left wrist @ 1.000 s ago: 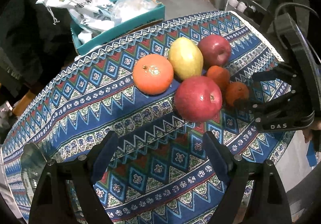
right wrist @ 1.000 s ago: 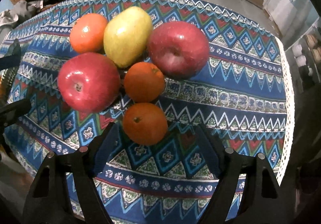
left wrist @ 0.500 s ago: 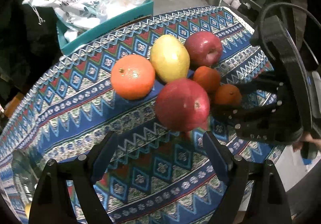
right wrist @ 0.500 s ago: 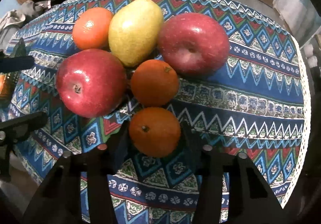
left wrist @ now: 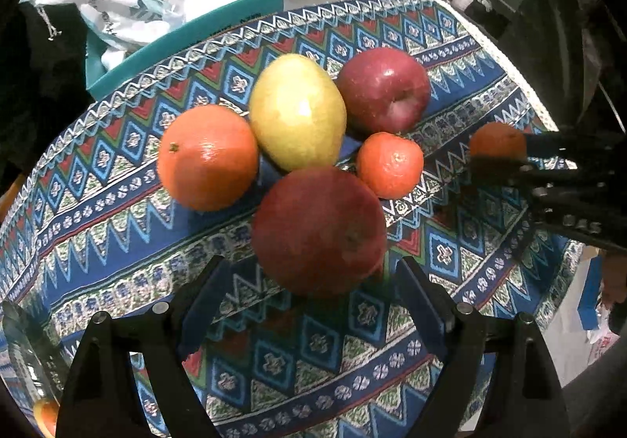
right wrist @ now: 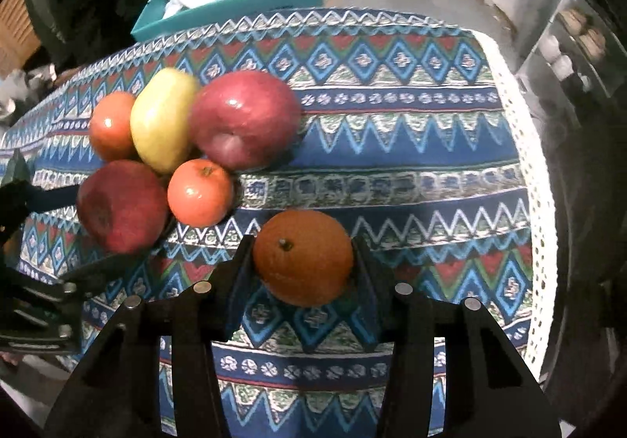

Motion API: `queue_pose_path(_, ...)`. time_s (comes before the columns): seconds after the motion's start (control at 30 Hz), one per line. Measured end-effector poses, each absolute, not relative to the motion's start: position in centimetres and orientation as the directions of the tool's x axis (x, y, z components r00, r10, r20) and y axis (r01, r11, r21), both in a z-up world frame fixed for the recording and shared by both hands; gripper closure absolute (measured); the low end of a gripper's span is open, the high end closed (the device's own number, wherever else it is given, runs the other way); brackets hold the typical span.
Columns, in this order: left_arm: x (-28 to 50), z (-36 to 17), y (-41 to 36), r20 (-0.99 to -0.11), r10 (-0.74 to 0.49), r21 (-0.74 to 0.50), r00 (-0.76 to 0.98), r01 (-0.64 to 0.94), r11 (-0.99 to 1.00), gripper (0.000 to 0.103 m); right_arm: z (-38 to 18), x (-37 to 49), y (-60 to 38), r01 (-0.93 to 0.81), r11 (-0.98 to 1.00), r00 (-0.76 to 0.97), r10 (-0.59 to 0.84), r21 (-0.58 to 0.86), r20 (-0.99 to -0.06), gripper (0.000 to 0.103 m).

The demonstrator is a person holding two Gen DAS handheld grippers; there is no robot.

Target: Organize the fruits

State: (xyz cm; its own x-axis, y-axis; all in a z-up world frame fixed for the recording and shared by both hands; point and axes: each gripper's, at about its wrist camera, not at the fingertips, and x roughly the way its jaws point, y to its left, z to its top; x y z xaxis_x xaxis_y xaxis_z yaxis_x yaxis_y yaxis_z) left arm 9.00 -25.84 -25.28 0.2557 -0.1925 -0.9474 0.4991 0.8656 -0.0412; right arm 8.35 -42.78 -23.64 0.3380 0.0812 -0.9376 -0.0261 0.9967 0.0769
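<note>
Fruits sit clustered on the patterned tablecloth (right wrist: 411, 148), and one is already claimed: the right gripper (right wrist: 303, 261) has its jaws clamped on a small orange (right wrist: 302, 257), dull-skinned and dimpled, stem nub up, drawn a little apart from the pile. The left gripper (left wrist: 309, 293) hangs with jaws spread and nothing pinched, the near red apple (left wrist: 318, 232) just ahead of its tips. So the step in hand looks like picking — one fruit gripped, the next being lined up. Next move, I judge: carry the orange clear without knocking its neighbour, and bring the left jaws down around the apple's widest part, since its waxy round skin may slip.

Beyond lie a smaller glossy mandarin (left wrist: 390, 165), a smooth yellow-green pear (left wrist: 298, 112), a big pebbled orange (left wrist: 207, 157) and a second dark apple (left wrist: 384, 91) — all touching or nearly so. Past the table edge stands a teal box (left wrist: 188, 34) stuffed with crinkled bags.
</note>
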Motion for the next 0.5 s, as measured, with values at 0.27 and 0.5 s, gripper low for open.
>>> queue_pose_path(0.27,10.1,-26.9,-27.6,-0.953,-0.171,-0.030,0.249,0.486,0.874,0.016,-22.9,7.8,-42.8,-0.035,0.997,0.358,0.076,0.068,-0.931,0.056)
queue_pose_path(0.5,11.1,-27.2,-27.3,-0.950,-0.195,-0.068,0.245,0.448,0.892,0.025,-22.5,7.6,-42.6,-0.041,0.997,0.367,0.082,0.072,-0.927,0.056)
